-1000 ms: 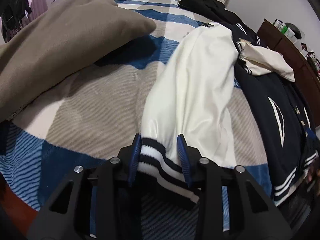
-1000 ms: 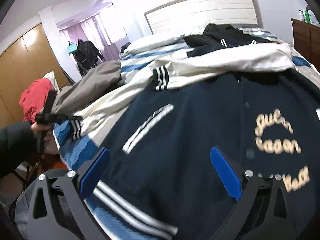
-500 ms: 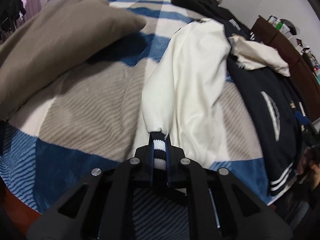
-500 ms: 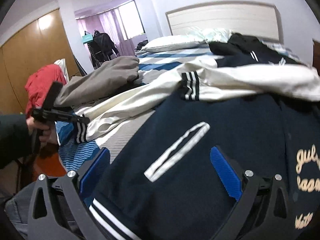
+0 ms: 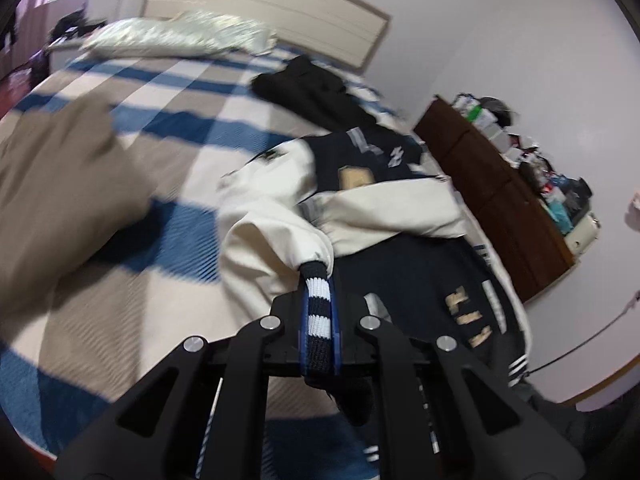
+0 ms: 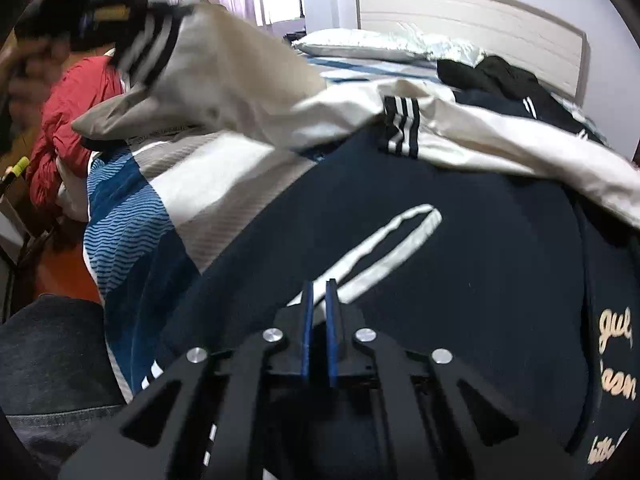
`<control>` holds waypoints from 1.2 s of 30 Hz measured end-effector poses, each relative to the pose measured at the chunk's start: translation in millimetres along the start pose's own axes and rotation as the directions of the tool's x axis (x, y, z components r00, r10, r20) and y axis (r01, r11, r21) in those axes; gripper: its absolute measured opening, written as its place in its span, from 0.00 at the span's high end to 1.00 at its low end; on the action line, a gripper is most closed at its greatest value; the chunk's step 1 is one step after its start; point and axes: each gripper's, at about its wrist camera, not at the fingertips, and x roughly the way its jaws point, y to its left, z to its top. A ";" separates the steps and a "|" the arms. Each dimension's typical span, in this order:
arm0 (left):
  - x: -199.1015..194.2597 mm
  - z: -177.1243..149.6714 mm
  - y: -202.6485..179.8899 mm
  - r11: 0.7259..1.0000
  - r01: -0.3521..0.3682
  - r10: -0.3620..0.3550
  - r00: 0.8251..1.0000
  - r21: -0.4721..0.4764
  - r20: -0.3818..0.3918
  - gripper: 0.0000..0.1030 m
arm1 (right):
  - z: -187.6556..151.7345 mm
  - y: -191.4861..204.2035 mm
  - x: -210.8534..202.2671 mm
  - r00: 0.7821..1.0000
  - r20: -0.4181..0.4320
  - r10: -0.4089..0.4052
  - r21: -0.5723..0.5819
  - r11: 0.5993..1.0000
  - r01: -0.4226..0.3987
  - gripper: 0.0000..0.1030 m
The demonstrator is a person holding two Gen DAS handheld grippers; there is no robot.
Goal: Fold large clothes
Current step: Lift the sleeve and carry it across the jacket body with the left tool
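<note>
A navy varsity jacket (image 5: 404, 272) with cream sleeves lies on the bed; it fills the right wrist view (image 6: 460, 264). My left gripper (image 5: 318, 308) is shut on the striped cuff (image 5: 316, 300) of one cream sleeve (image 5: 264, 240) and holds it lifted above the bed. In the right wrist view that lifted sleeve (image 6: 224, 68) stretches up to the left. My right gripper (image 6: 318, 312) is shut on the navy jacket fabric near its white pocket trim (image 6: 380, 248). The other cream sleeve (image 6: 500, 148) lies across the jacket.
The bed has a blue, white and grey striped blanket (image 5: 160, 128). A brown garment (image 5: 60, 192) lies at its left, a black garment (image 5: 308, 88) near the headboard. A cluttered brown dresser (image 5: 500, 208) stands at the right. A red garment (image 6: 68, 120) is beside the bed.
My left gripper closed on the sleeve cuff and lifted it up and toward the jacket. My right gripper went from wide open to shut on the jacket's navy fabric.
</note>
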 end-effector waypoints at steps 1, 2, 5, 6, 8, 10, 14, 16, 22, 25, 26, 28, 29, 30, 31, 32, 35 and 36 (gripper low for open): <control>2.7 9.3 -13.6 1.000 0.014 -0.014 1.000 0.017 0.001 0.92 | -1.8 -0.6 0.4 1.000 -0.009 0.000 0.001 1.000 0.000 0.97; 6.0 18.3 -25.8 0.999 0.027 -0.027 1.000 0.031 0.002 0.92 | -3.2 -0.6 1.3 1.000 -0.020 0.000 0.001 1.000 0.000 0.97; 19.6 49.0 -66.1 0.995 0.078 -0.079 0.997 0.069 0.003 0.92 | -11.5 2.7 -2.5 0.999 -0.051 -0.001 -0.027 1.000 -0.001 0.97; 26.1 62.1 -81.5 0.992 0.098 -0.099 0.995 0.081 0.003 0.92 | -15.6 4.4 -3.3 0.998 -0.063 -0.013 -0.049 0.999 0.010 0.97; 38.9 82.6 -107.7 0.986 0.129 -0.130 0.992 0.105 -0.003 0.92 | -22.2 5.0 -3.1 0.996 -0.081 -0.026 -0.072 0.997 0.020 0.97; 52.6 98.8 -129.5 0.979 0.155 -0.155 0.988 0.129 -0.013 0.92 | -31.2 1.9 -2.1 0.995 -0.093 -0.035 -0.086 0.996 0.027 0.97; 86.1 128.0 -177.2 0.962 0.202 -0.198 0.979 0.184 -0.042 0.92 | -39.8 -9.6 5.5 0.994 -0.112 0.010 -0.016 1.000 -0.012 0.97; 101.2 137.6 -199.5 0.952 0.225 -0.218 0.974 0.206 -0.057 0.92 | -40.4 -10.8 6.5 0.994 -0.111 0.020 -0.003 1.000 -0.021 0.97; 155.4 158.0 -270.8 0.918 0.289 -0.266 0.957 0.272 -0.120 0.92 | -39.4 -13.1 8.9 0.993 -0.111 0.042 0.014 0.999 -0.041 0.97; 192.7 159.3 -308.1 0.893 0.330 -0.285 0.941 0.306 -0.184 0.92 | -39.6 -16.5 8.4 0.992 -0.110 0.065 0.025 0.998 -0.063 0.97; 208.9 157.2 -320.3 0.885 0.346 -0.288 0.932 0.312 -0.218 0.92 | -38.9 -17.0 8.8 0.991 -0.109 0.072 0.028 0.997 -0.070 0.97; 239.8 147.6 -341.9 0.870 0.366 -0.276 0.917 0.331 -0.288 0.92 | -38.2 -20.4 9.4 0.990 -0.111 0.092 0.041 0.995 -0.088 0.97; 253.6 141.7 -352.5 0.864 0.366 -0.260 0.913 0.347 -0.315 0.92 | -37.0 -21.6 10.1 0.988 -0.115 0.102 0.052 0.994 -0.096 0.97; 274.3 131.5 -365.1 0.856 0.361 -0.227 0.906 0.371 -0.357 0.92 | -36.4 -22.0 10.8 0.987 -0.116 0.107 0.057 0.993 -0.101 0.97; 295.2 120.5 -375.4 0.849 0.349 -0.188 0.900 0.396 -0.393 0.92 | -35.9 -22.2 11.1 0.987 -0.118 0.109 0.059 0.993 -0.103 0.97; 309.8 113.5 -380.0 0.846 0.340 -0.159 0.896 0.411 -0.413 0.92 | -35.5 -22.5 11.3 0.987 -0.119 0.112 0.061 0.993 -0.106 0.97; 360.7 85.5 -390.8 0.841 0.295 -0.055 0.880 0.454 -0.471 0.92 | -35.6 -24.1 9.8 0.985 -0.116 0.127 0.070 0.990 -0.119 0.97; 378.6 75.2 -392.9 0.832 0.275 -0.007 0.873 0.482 -0.488 0.92 | -35.8 -24.8 8.9 0.984 -0.115 0.133 0.073 0.989 -0.125 0.97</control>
